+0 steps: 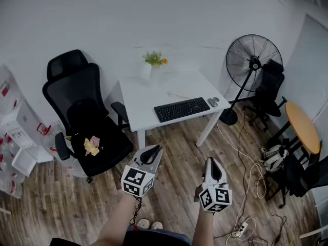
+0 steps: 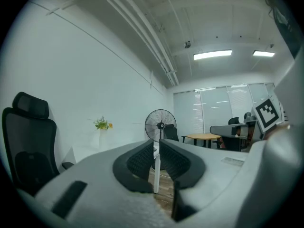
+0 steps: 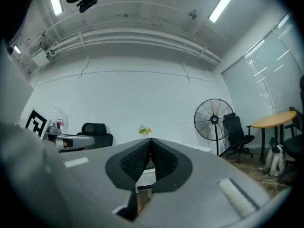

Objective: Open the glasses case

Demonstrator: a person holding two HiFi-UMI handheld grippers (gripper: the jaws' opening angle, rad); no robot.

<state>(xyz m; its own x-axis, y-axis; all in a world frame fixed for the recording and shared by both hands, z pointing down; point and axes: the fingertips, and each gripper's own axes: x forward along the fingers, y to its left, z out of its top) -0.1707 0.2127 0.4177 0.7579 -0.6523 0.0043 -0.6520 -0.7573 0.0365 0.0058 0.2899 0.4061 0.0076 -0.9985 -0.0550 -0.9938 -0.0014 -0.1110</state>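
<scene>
Jaws of both grippers point level toward a white tabletop (image 1: pixel 148 104), out over a wood floor (image 1: pixel 174 193).

The left gripper (image 1: pixel 155 149) has its jaws released by a slim gap, with nothing between them. The right gripper (image 1: pixel 211 161) has its jaws clenched tip to tip on nothing. Both are well short of the tabletop, which carries a black keyboard (image 1: pixel 181 109), a mouse (image 1: pixel 212 102) just beside the keyboard's right end, and a vase of flowers (image 1: pixel 152 68) near the far edge. A black office chair (image 1: pixel 77 96) stands to the left of the tabletop, with a small yellow and pink thing (image 1: pixel 92 145) on its seat. A standing fan (image 1: pixel 253 58) is to the right. The glasses case cannot be picked out in any view.
</scene>
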